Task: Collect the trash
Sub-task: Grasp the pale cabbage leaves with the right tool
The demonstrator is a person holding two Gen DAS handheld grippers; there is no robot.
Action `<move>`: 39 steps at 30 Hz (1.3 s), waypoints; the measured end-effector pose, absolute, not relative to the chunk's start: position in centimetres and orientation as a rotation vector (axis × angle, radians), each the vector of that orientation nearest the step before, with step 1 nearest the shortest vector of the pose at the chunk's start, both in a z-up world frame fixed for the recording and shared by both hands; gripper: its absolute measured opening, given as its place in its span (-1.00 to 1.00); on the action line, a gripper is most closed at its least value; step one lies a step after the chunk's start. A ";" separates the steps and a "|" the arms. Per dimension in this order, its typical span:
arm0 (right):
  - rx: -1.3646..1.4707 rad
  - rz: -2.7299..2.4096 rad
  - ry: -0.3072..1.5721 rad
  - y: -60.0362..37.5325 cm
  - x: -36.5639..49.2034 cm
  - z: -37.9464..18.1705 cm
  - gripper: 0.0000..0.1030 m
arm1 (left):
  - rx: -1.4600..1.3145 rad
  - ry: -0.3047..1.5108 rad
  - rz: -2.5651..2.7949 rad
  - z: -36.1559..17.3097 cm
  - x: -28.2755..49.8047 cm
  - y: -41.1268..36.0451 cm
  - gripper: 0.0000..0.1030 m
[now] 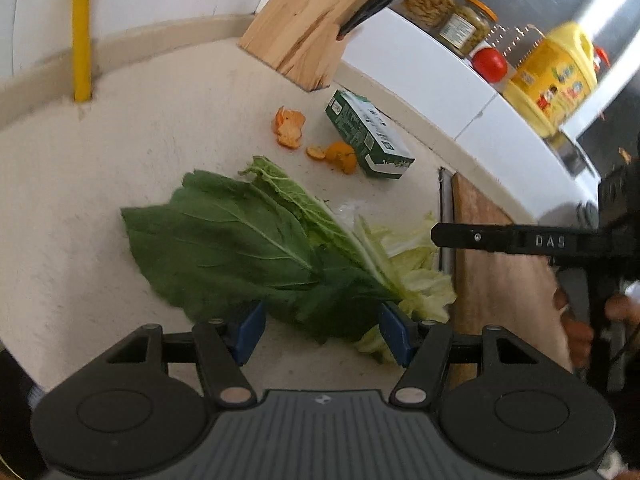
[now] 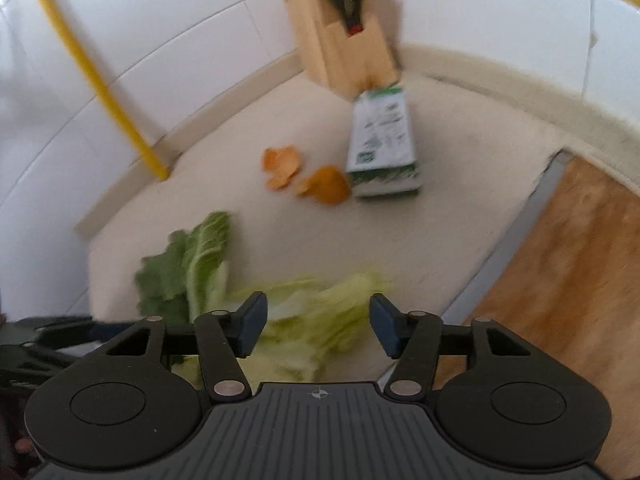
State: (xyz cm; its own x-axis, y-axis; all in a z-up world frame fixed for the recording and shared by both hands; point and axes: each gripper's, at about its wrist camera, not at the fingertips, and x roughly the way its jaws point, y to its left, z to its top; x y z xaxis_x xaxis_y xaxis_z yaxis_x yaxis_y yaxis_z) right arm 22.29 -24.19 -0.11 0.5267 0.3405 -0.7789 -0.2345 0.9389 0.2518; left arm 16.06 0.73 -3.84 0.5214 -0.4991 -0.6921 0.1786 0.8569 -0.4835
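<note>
Dark green leaves [image 1: 224, 240] and pale cabbage leaves [image 1: 420, 280] lie on the beige counter. My left gripper [image 1: 322, 334] is open, its blue pads either side of the green leaves' stem end. My right gripper [image 2: 318, 326] is open, just above the pale cabbage leaves [image 2: 320, 320]; one of its black fingers [image 1: 480, 237] shows in the left wrist view. Orange peel pieces [image 1: 289, 127] [image 2: 304, 174] and a green-and-white carton [image 1: 368, 134] [image 2: 382, 144] lie farther back on the counter.
A wooden knife block [image 1: 308, 28] [image 2: 340, 32] holding scissors stands behind the carton. A wooden cutting board [image 1: 500, 272] [image 2: 568, 248] lies to the right. Jars, a tomato and a yellow bottle [image 1: 554, 76] stand on the white ledge. A yellow pipe [image 1: 82, 28] runs up the wall.
</note>
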 end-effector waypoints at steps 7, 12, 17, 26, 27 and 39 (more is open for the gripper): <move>0.003 0.518 0.957 -21.5 21.7 -0.5 0.28 | -0.410 0.945 -0.405 -3.6 16.1 0.1 0.11; -0.132 0.637 0.985 -19.5 21.1 -1.4 0.28 | -0.405 0.942 -0.373 -3.5 15.5 1.4 0.11; -0.164 0.612 1.061 -18.8 21.9 -2.6 -0.09 | -0.404 0.932 -0.354 -3.5 14.8 1.8 0.11; 0.211 0.832 1.185 -19.0 19.0 -1.7 -0.72 | -0.429 0.929 -0.319 -3.3 13.5 3.5 0.11; 0.269 0.874 1.184 -19.1 18.7 -1.5 -0.73 | -0.433 0.931 -0.312 -3.4 13.3 3.9 0.11; 0.086 0.721 1.116 -19.0 17.5 -1.5 0.01 | -0.458 0.914 -0.358 -2.9 13.3 3.3 0.12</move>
